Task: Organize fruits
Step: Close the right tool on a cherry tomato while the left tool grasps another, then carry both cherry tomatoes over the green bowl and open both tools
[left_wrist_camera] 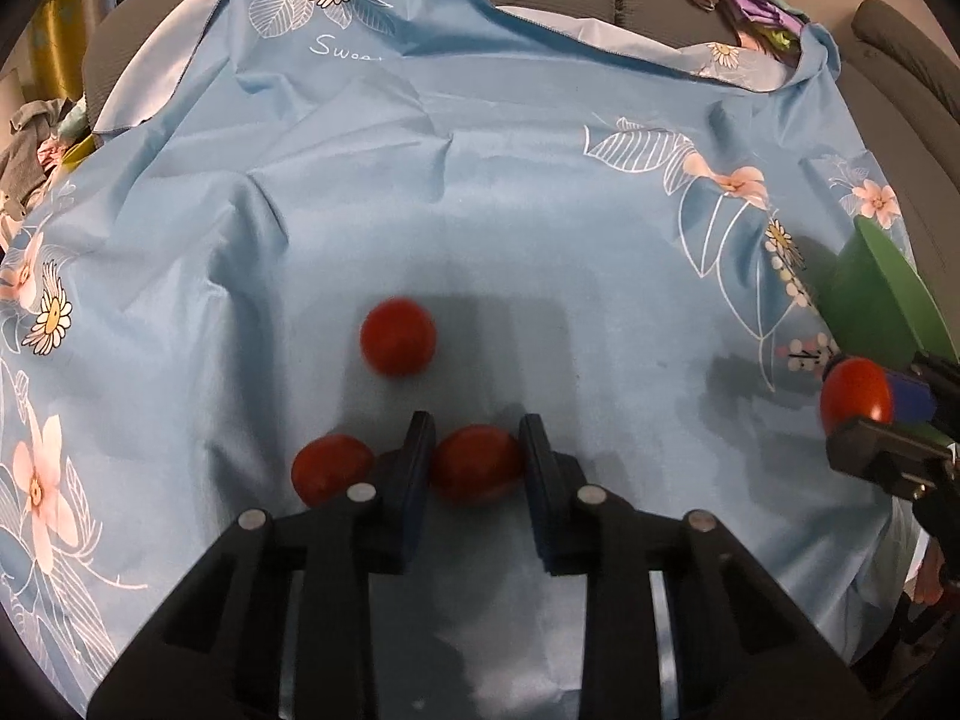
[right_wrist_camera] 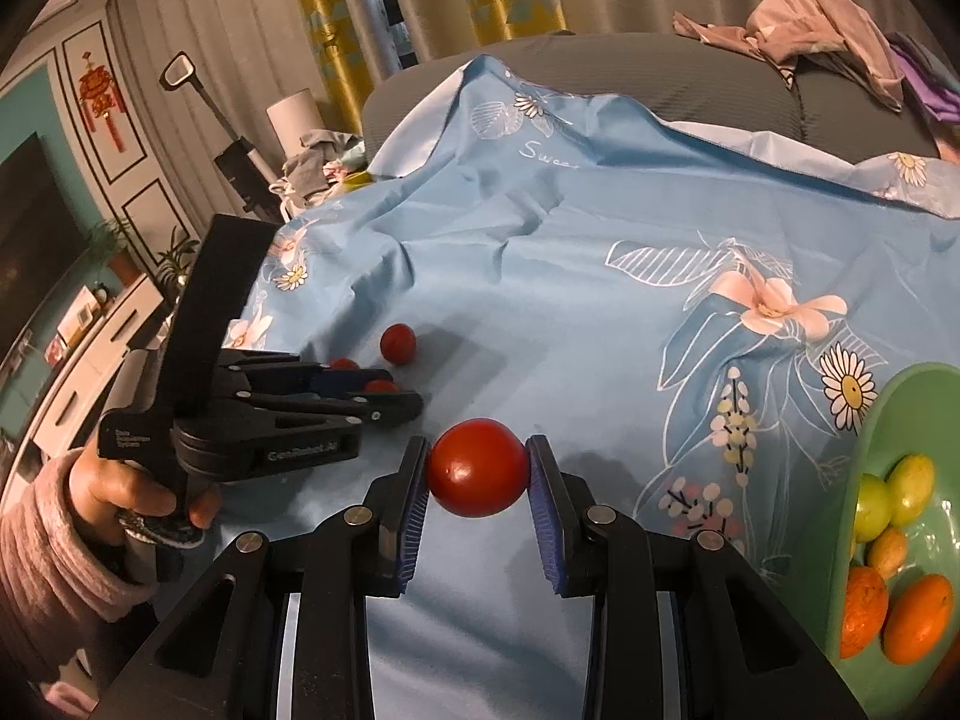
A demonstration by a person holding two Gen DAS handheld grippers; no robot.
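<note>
The left claw (left_wrist_camera: 477,459) is pinched on a red fruit (left_wrist_camera: 476,464) lying on the blue cloth (left_wrist_camera: 480,228), likely to lift it. The right claw (right_wrist_camera: 478,468) carries another red fruit (right_wrist_camera: 478,467) toward the green bowl (right_wrist_camera: 888,414), where fruits are gathered.

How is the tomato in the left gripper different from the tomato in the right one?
The left hand-held gripper pinches its tomato down on the blue cloth, next to two loose tomatoes. The right hand-held gripper holds its tomato lifted, close to the green bowl. Both tomatoes are round, red and squeezed between two pads.
</note>
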